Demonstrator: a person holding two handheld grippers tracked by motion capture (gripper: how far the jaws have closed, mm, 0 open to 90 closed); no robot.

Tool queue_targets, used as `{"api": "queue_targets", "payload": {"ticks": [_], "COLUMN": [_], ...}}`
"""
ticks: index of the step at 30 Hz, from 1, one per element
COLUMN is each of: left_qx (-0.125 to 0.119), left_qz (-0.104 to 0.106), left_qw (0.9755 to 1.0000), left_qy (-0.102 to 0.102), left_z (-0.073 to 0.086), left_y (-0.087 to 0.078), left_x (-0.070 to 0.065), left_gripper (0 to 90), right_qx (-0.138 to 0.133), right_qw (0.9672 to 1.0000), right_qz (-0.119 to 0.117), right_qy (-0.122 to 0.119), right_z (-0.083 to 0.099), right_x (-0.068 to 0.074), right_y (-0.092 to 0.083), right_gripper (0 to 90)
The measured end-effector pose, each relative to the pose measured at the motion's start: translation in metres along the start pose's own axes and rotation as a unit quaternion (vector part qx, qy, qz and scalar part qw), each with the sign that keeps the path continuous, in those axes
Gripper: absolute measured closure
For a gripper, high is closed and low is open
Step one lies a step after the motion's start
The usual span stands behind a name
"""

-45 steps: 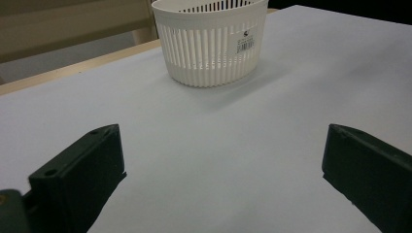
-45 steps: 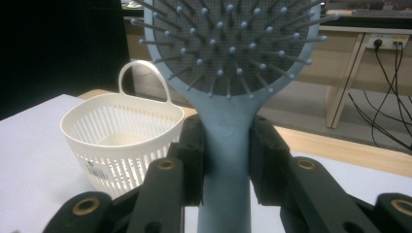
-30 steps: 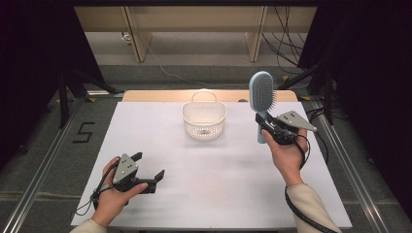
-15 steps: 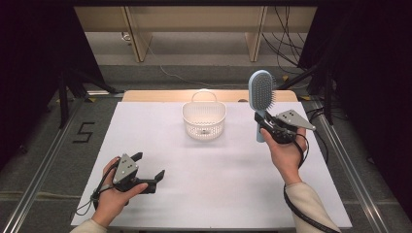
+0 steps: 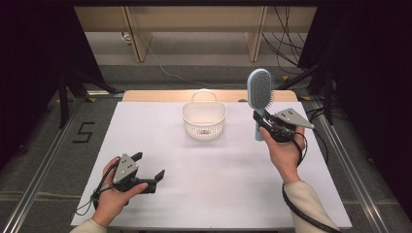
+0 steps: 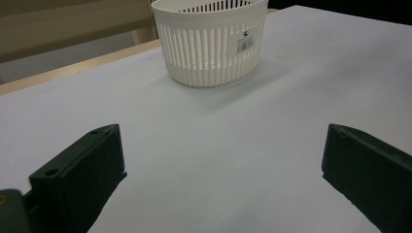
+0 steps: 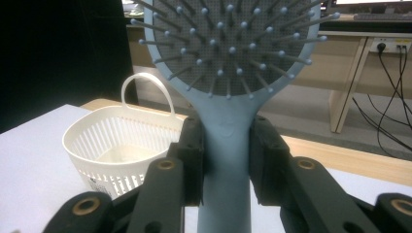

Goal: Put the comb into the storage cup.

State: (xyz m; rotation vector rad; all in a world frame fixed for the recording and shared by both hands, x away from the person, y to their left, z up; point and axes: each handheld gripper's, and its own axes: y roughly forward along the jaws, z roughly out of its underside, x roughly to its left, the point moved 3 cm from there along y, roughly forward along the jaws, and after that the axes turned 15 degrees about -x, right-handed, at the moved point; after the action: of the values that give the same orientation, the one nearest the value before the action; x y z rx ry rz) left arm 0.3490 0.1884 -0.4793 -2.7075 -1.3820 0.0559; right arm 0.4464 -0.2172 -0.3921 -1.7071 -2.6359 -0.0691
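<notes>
Hairbrush (image 5: 259, 92), pale blue with a grey bristle pad, stands upright in the air just right of the basket (image 5: 204, 119), its handle clamped between the jaws of the right gripper (image 5: 266, 125). To do this step well, I judge the brush should travel left over the basket's rim, head tipped down, before the jaws let go. Left gripper (image 5: 148, 170), jaws wide apart and holding nothing, rests on the counter (image 5: 214, 194) well in front of the basket.
</notes>
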Motion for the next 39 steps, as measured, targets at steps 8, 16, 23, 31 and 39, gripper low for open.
{"api": "queue_targets", "payload": {"ticks": [8, 16, 23, 31, 39], "left_qx": [0.000, -0.001, 0.000, -0.001, 0.000], "left_qz": [0.001, 0.001, 0.000, 0.000, 0.000], "left_qw": [1.0000, 1.0000, 1.0000, 1.0000, 1.0000], "left_qy": [0.000, 0.000, -0.001, -0.001, -0.001], "left_z": [0.000, 0.000, 0.000, 0.000, 0.000], "left_y": [0.000, 0.000, 0.000, 0.000, 0.000], "left_x": [0.000, 0.000, 0.000, 0.000, 0.000], "left_gripper": [1.3, 1.3, 1.3, 1.4, 1.4], "right_qx": [-0.002, -0.003, -0.002, -0.002, -0.003], "right_qw": [1.0000, 1.0000, 1.0000, 1.0000, 1.0000], "right_qz": [-0.001, -0.002, -0.003, -0.005, -0.007], "right_qy": [0.000, 0.000, 0.000, 0.002, 0.001], "right_z": [-0.001, -0.001, -0.001, -0.001, -0.002], "right_x": [0.001, 0.002, 0.002, 0.004, 0.005], "right_y": [0.002, 0.004, 0.007, 0.009, 0.011], "right_gripper": [70.4, 70.4, 70.4, 70.4, 70.4]}}
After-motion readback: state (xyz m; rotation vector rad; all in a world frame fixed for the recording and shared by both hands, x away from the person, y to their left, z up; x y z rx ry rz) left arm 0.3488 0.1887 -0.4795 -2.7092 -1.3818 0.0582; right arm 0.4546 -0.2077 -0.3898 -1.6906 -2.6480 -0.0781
